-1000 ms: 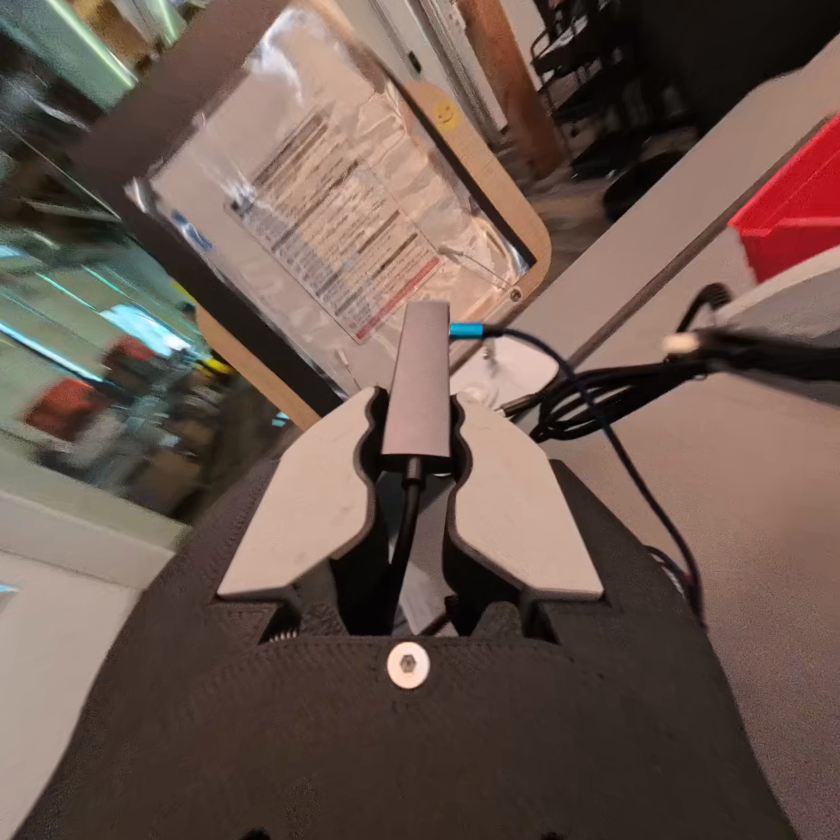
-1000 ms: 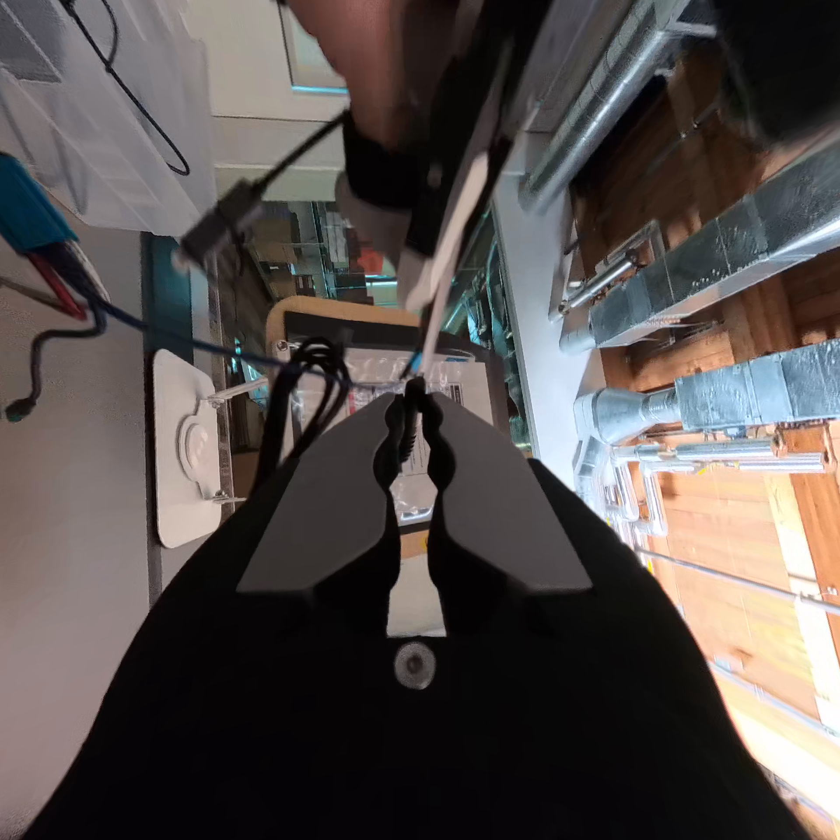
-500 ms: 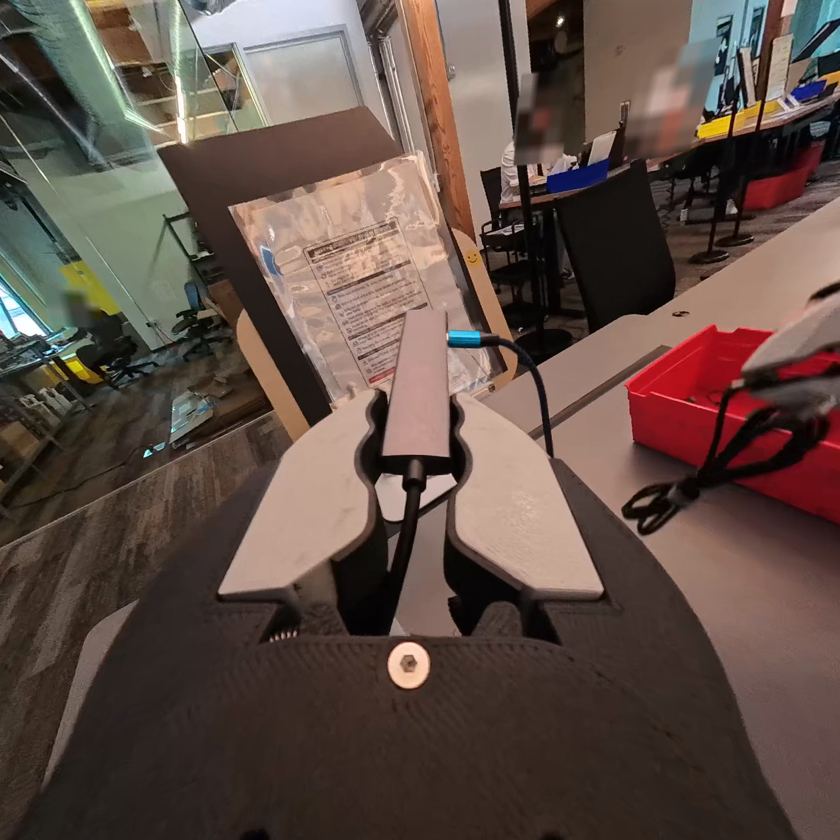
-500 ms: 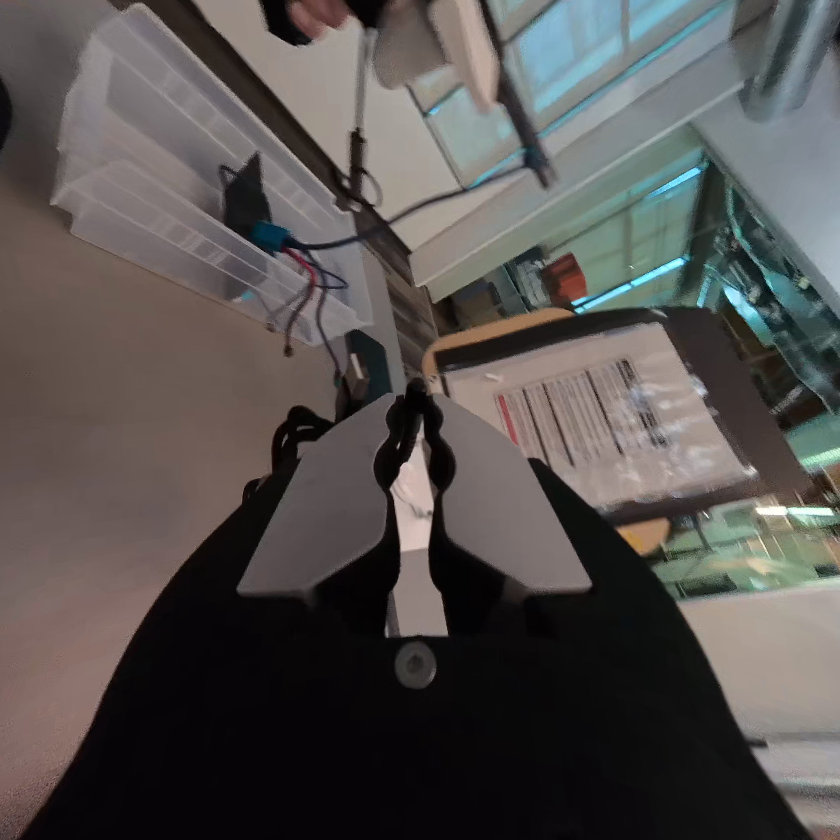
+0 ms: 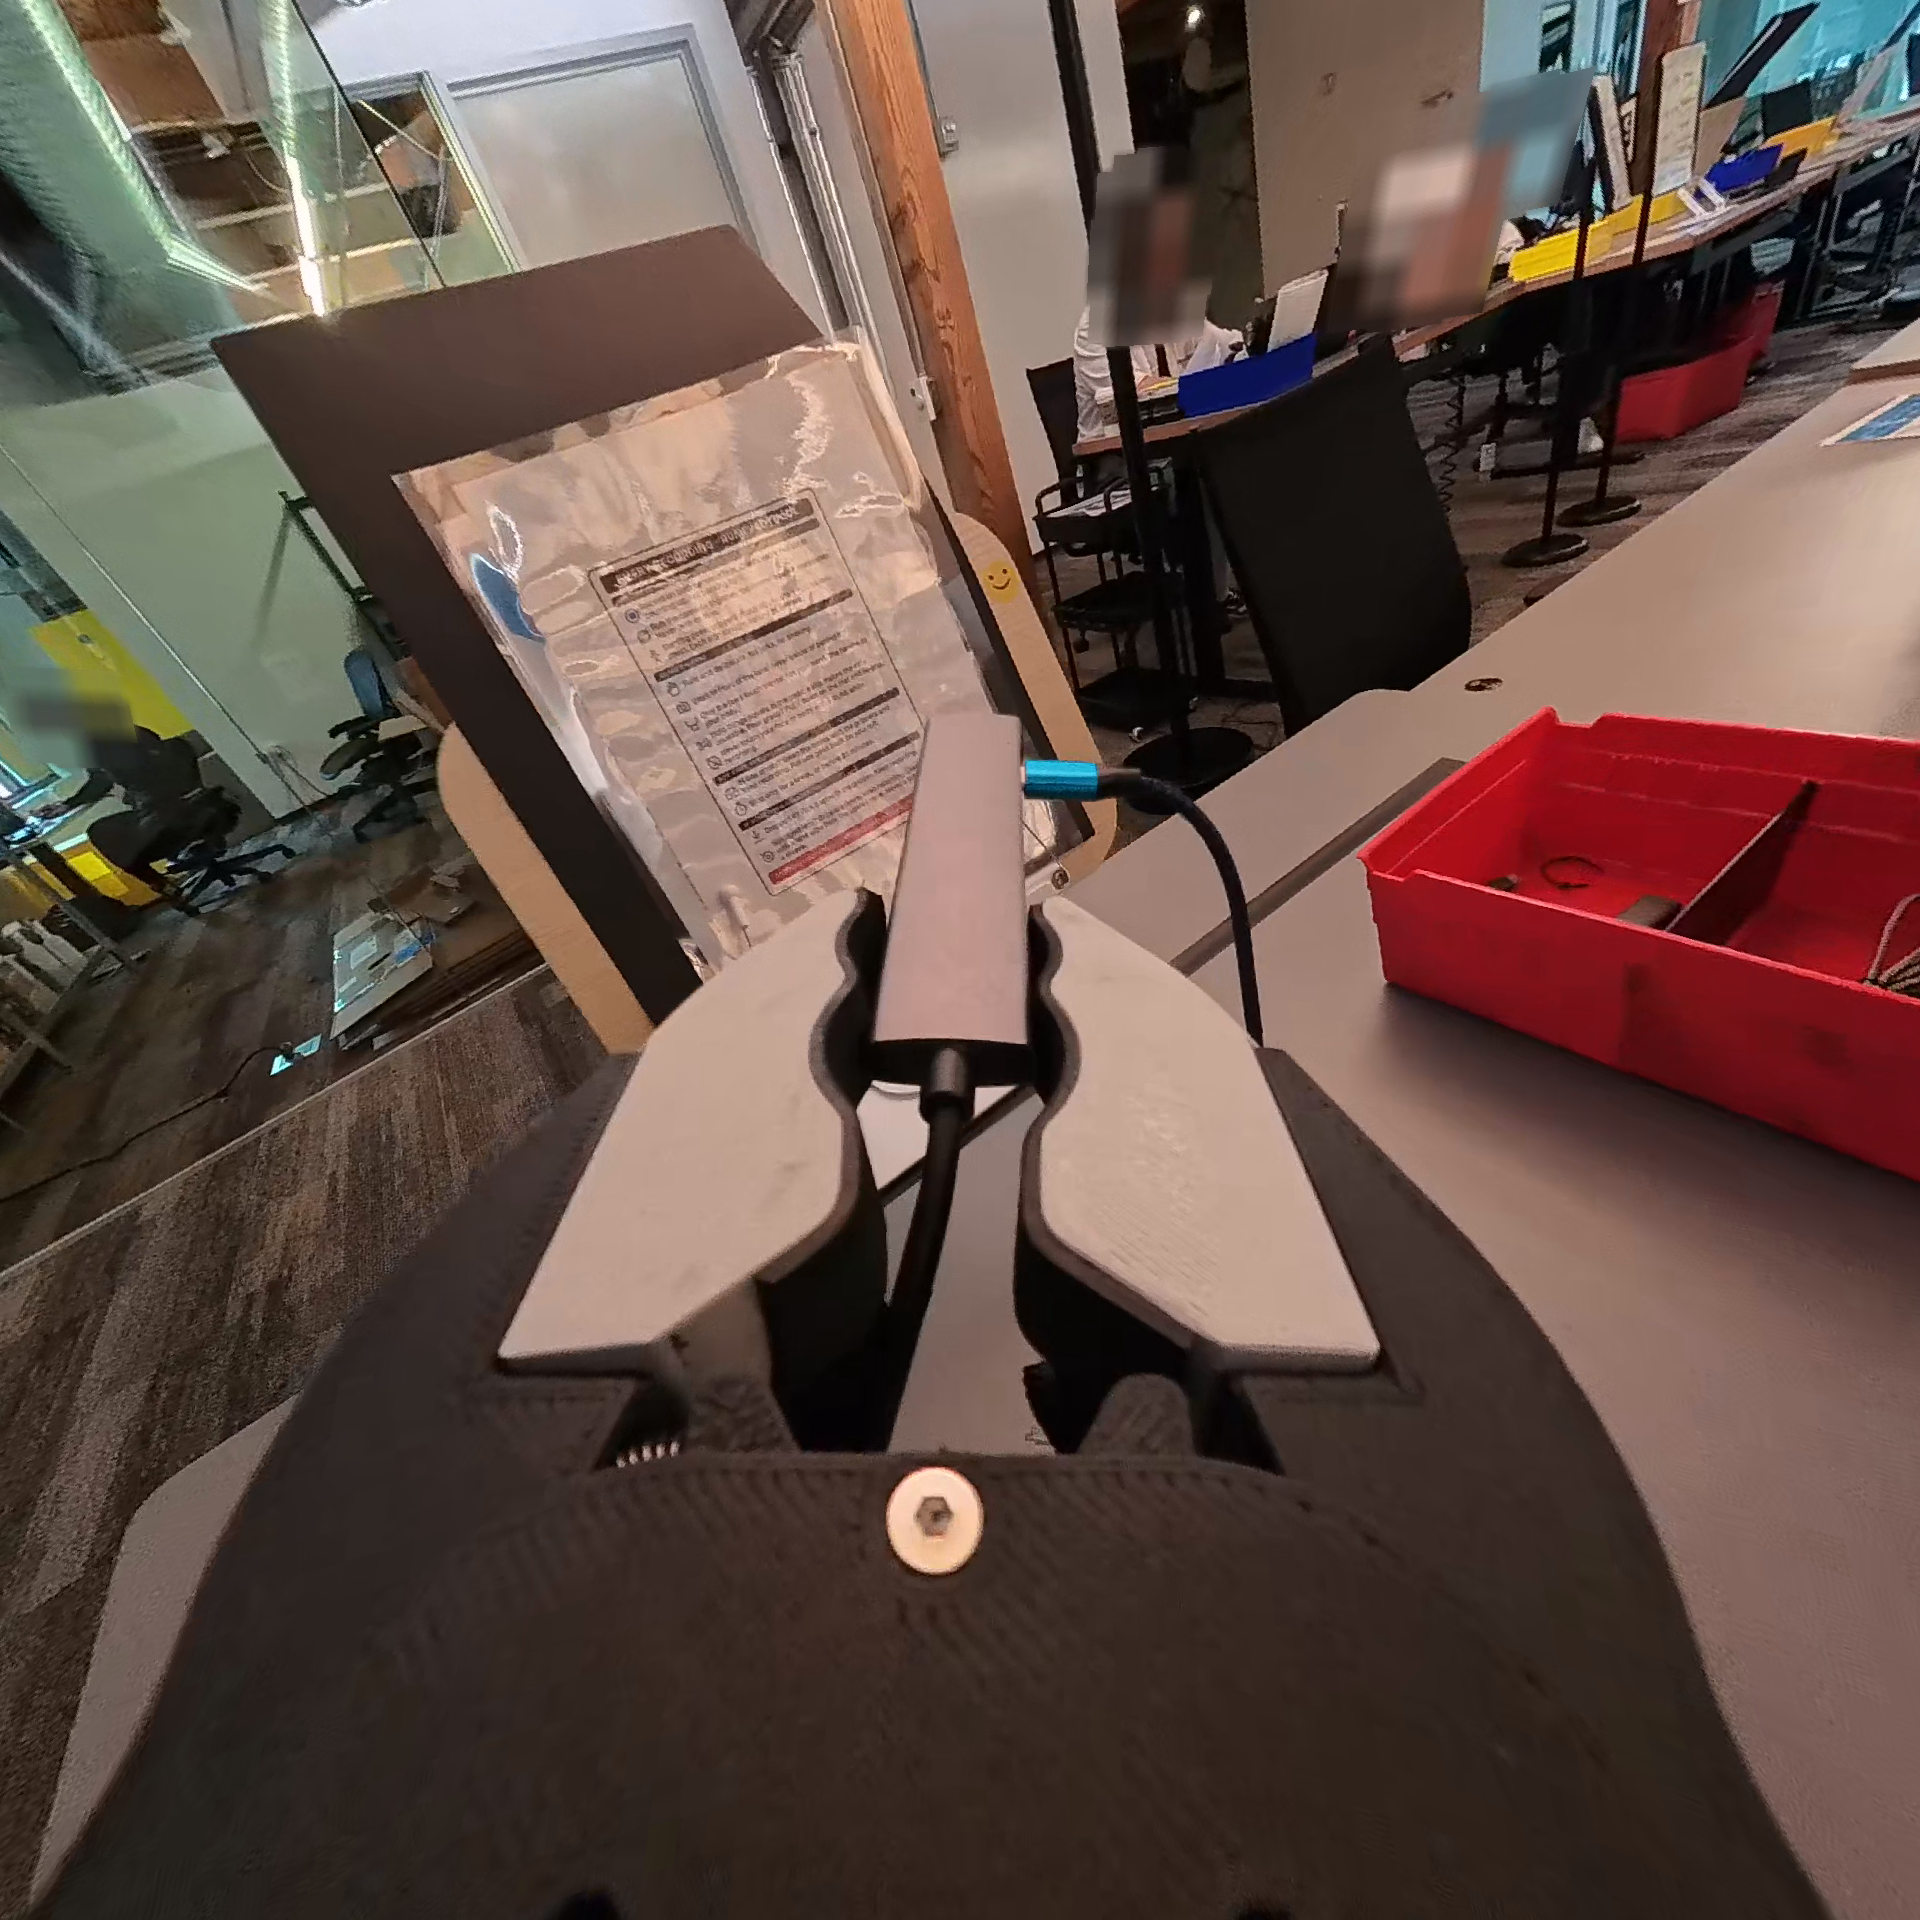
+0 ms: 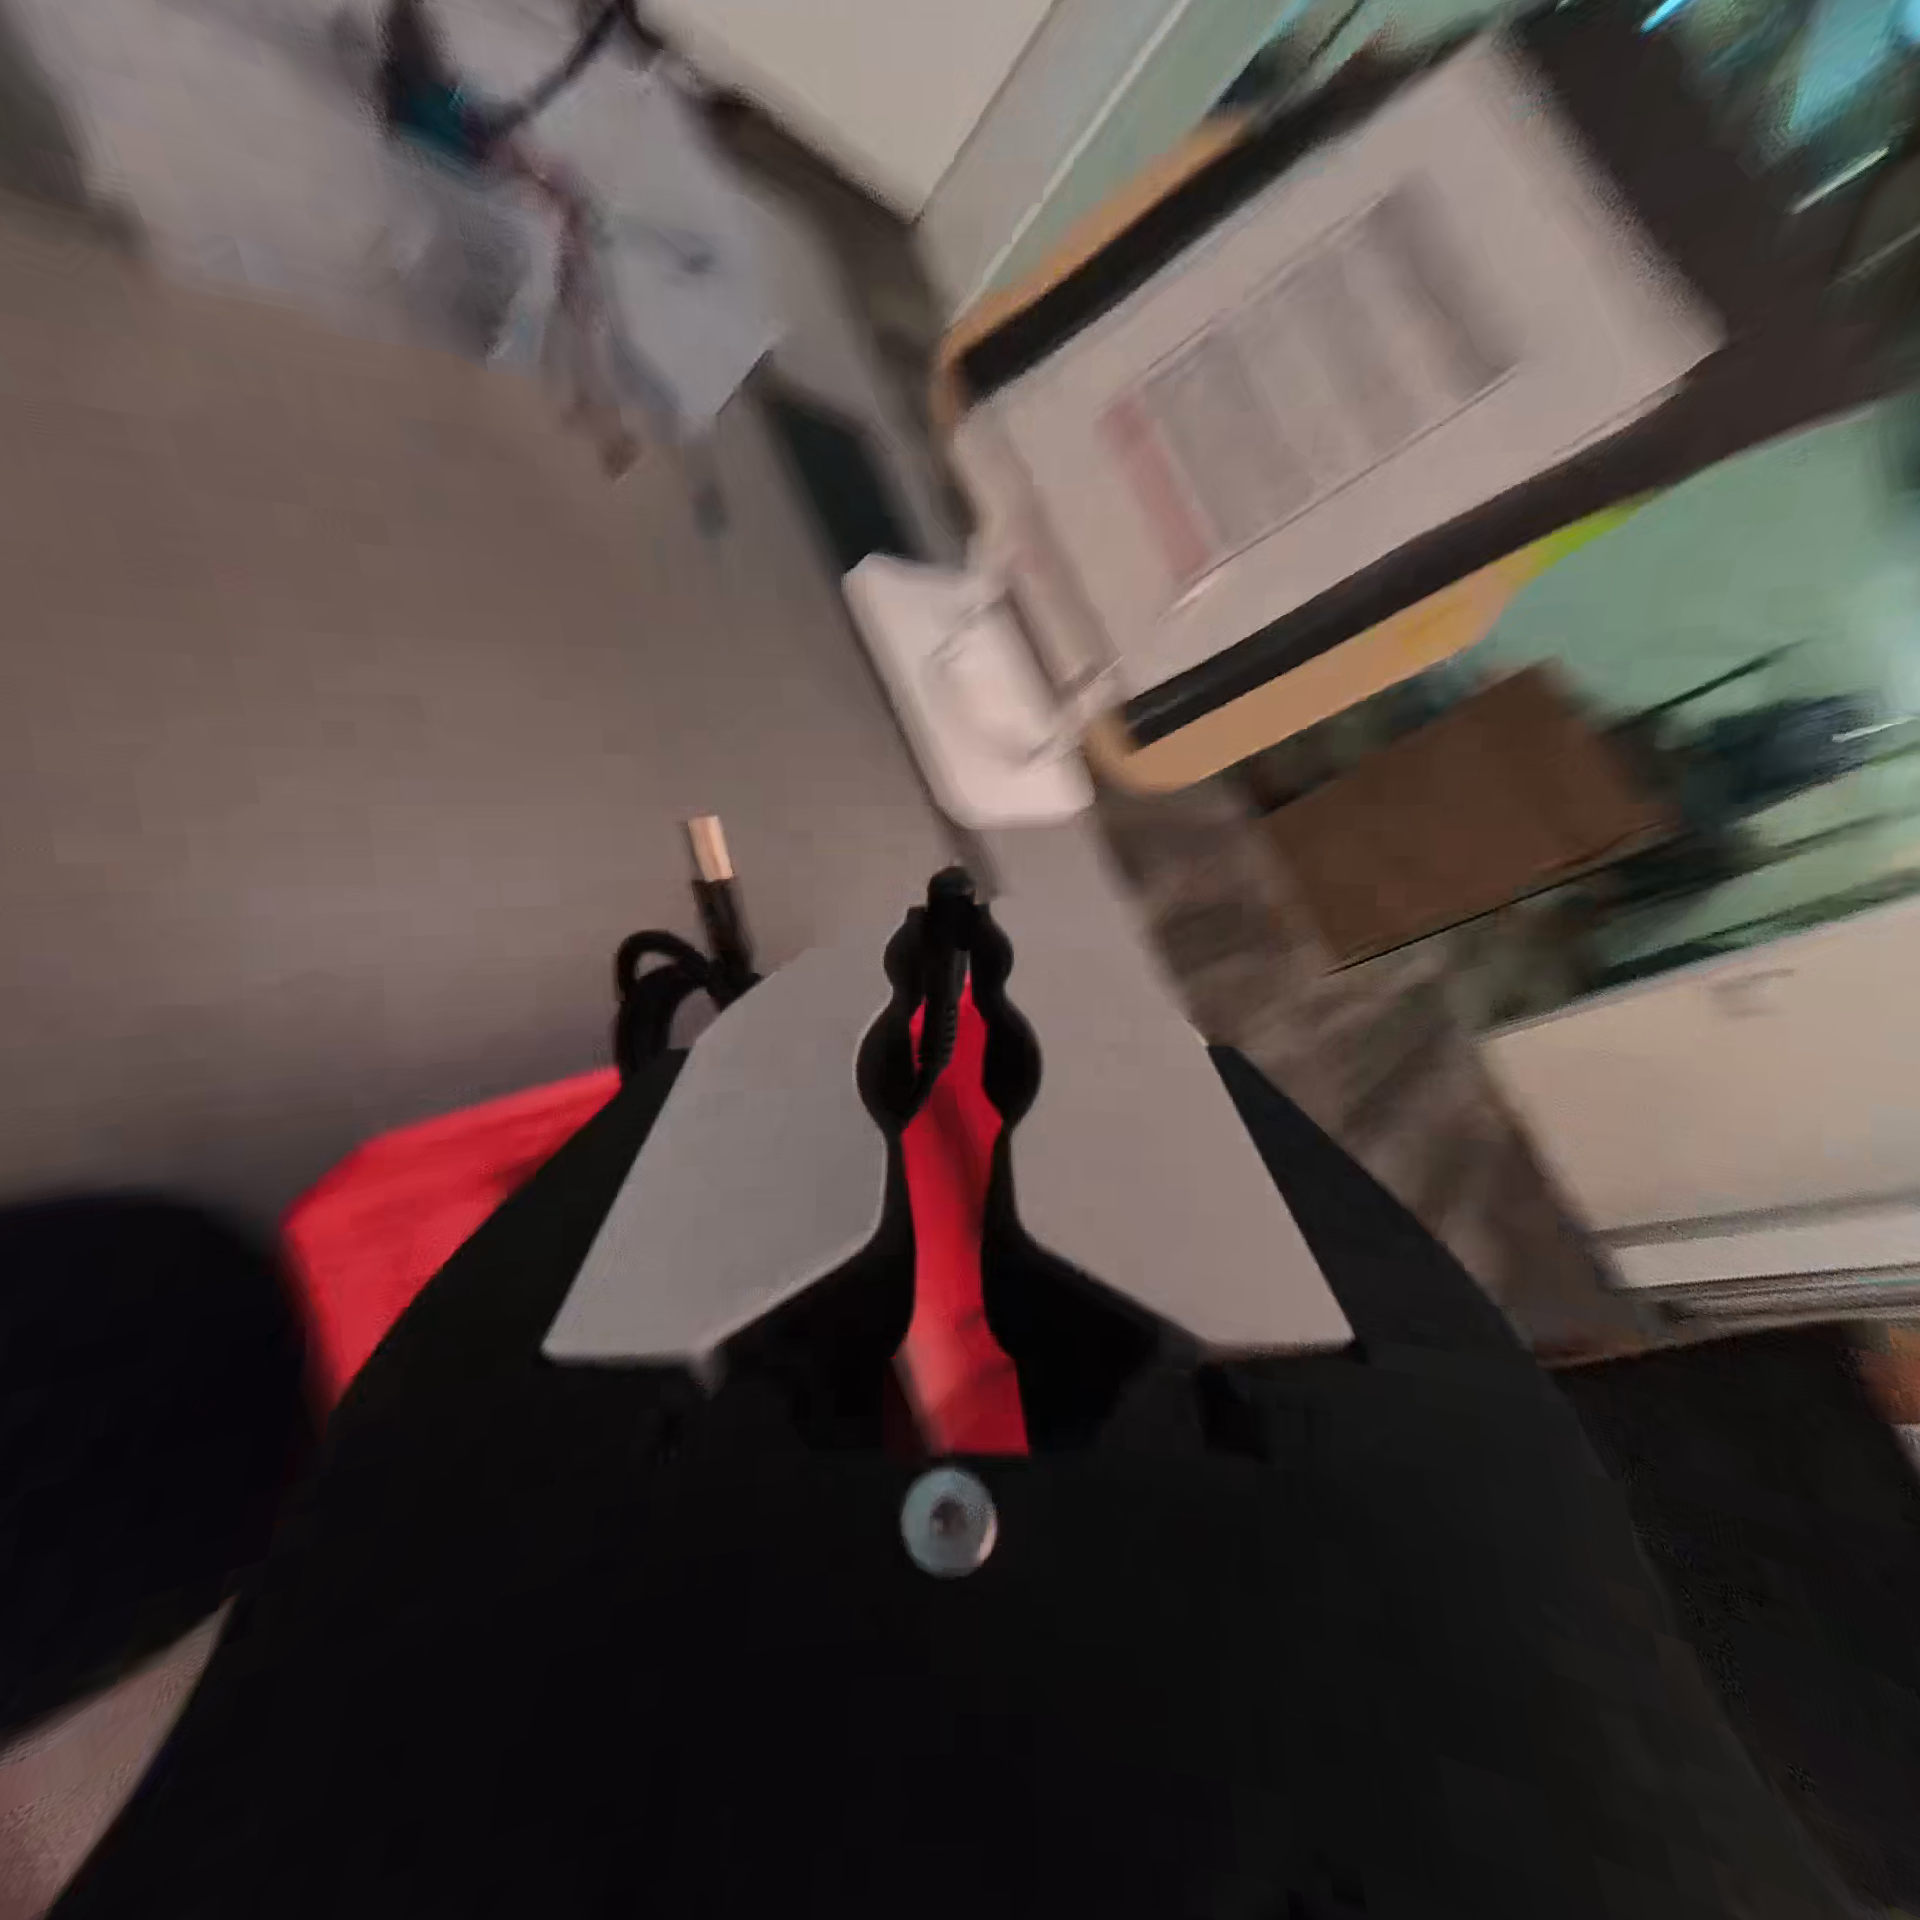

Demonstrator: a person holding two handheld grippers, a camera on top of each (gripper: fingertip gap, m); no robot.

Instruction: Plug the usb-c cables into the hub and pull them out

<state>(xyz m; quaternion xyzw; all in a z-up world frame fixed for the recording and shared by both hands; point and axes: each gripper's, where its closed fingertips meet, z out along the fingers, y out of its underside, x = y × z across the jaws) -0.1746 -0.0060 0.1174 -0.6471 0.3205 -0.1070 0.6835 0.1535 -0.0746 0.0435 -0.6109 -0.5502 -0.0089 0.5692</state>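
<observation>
My left gripper point(image 5: 951, 971) is shut on the grey hub point(image 5: 954, 883) and holds it in the air, pointing away from me. A cable with a blue plug point(image 5: 1060, 777) sits in the hub's right side, and its dark cord hangs down to the table. The hub's own black lead runs back between the fingers. My right gripper point(image 6: 951, 935) is shut on a black cable point(image 6: 935, 997) above the red bin point(image 6: 416, 1174). The cable's coil and its metal plug point(image 6: 707, 836) hang to the left of the fingers. The right wrist view is blurred.
A red bin point(image 5: 1652, 914) with a divider and small parts stands on the grey table point(image 5: 1558, 1351) to the right. A dark board with a bagged printed sheet point(image 5: 717, 665) stands at the table's far edge. A white pad point(image 6: 966, 707) lies near that board.
The left gripper has tilted level and holds steady with the hub. The right gripper has swung away from the hub with the black cable, down over the red bin.
</observation>
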